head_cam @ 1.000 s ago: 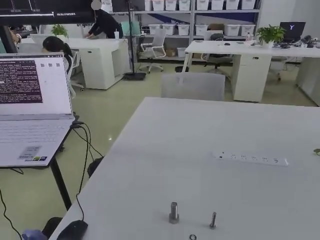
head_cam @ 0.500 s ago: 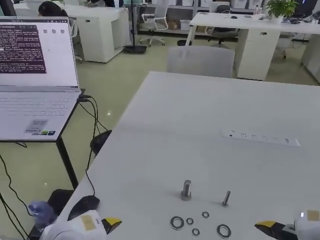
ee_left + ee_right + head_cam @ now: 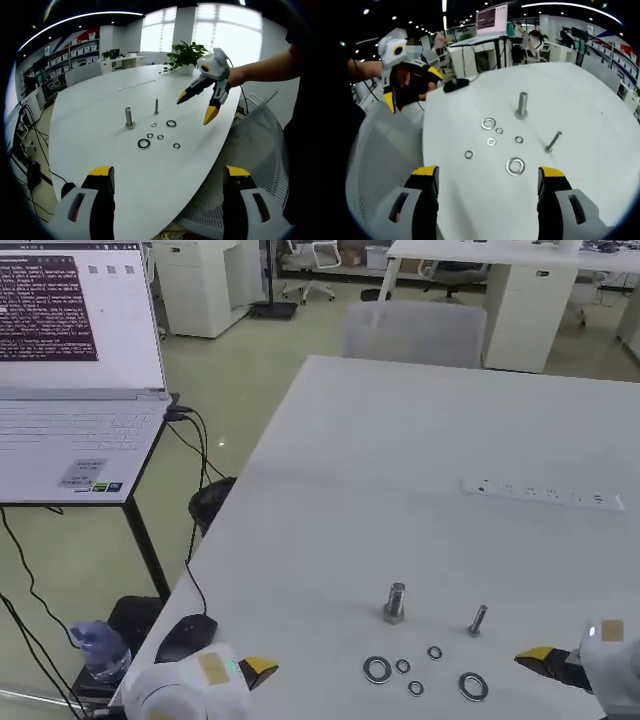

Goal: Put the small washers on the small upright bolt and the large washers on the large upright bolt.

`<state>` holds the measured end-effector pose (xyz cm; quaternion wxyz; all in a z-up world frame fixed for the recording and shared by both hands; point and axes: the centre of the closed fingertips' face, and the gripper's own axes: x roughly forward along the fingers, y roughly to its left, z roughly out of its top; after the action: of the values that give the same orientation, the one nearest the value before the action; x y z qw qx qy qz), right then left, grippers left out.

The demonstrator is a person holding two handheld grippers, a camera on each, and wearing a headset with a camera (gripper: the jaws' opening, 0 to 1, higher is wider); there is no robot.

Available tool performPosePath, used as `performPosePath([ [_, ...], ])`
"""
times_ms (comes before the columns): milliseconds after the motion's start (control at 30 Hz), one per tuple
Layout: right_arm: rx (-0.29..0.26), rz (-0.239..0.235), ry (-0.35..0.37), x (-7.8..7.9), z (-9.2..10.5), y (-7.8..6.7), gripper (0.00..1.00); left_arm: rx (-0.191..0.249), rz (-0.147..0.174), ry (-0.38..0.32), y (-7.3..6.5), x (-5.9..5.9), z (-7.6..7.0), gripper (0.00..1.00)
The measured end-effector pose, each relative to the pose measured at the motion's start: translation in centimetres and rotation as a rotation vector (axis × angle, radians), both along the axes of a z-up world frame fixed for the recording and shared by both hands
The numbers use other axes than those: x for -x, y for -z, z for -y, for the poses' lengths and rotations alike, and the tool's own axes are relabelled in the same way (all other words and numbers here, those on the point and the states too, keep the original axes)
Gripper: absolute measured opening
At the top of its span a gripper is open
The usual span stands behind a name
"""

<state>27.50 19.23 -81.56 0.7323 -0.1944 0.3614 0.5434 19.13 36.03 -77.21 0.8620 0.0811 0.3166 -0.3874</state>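
Washers (image 3: 491,142) are all loose on the white table (image 3: 580,100), out ahead of both sets of jaws and not touching any tip. We've got the left gripper (image 3: 168,172) spread wide with nothing in it. Past its jaws the large upright bolt (image 3: 129,118) stands left of the small upright bolt (image 3: 156,106), with the washers scattered on the near side. The right gripper (image 3: 487,171) is gaping and empty too, with one large washer (image 3: 515,166) closest to its tips.

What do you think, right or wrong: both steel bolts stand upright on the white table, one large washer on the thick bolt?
Wrong: the thick steel bolt is bare. The right gripper view shows both large steel washers lying on the white table.
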Motion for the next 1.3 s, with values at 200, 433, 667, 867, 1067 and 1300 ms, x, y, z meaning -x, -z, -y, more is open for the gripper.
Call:
performPosePath([
  [200,0.037,0.006,-0.007,-0.9,-0.3,0.3,0.77,0.003,0.0,0.016,0.2,0.0,-0.1,0.91],
  [433,0.078,0.011,-0.031,-1.6,-0.4,1.1,0.73,-0.008,-0.004,0.026,0.5,-0.1,-0.4,0.9],
  [667,0.138,0.017,-0.072,-2.4,-0.2,2.2,0.7,-0.008,-0.011,0.027,0.6,-0.1,-0.6,0.87],
  [867,0.2,0.017,-0.12,-2.7,-0.2,3.2,0.63,-0.01,-0.01,0.026,0.7,-0.2,-1.0,0.87],
  [1067,0.215,0.02,-0.123,-3.3,-0.3,3.4,0.57,-0.007,-0.011,0.027,0.6,-0.2,-1.0,0.87],
  [1300,0.264,0.02,-0.152,-4.0,0.0,4.1,0.53,-0.021,-0.01,0.046,1.0,-0.2,-0.9,0.86],
])
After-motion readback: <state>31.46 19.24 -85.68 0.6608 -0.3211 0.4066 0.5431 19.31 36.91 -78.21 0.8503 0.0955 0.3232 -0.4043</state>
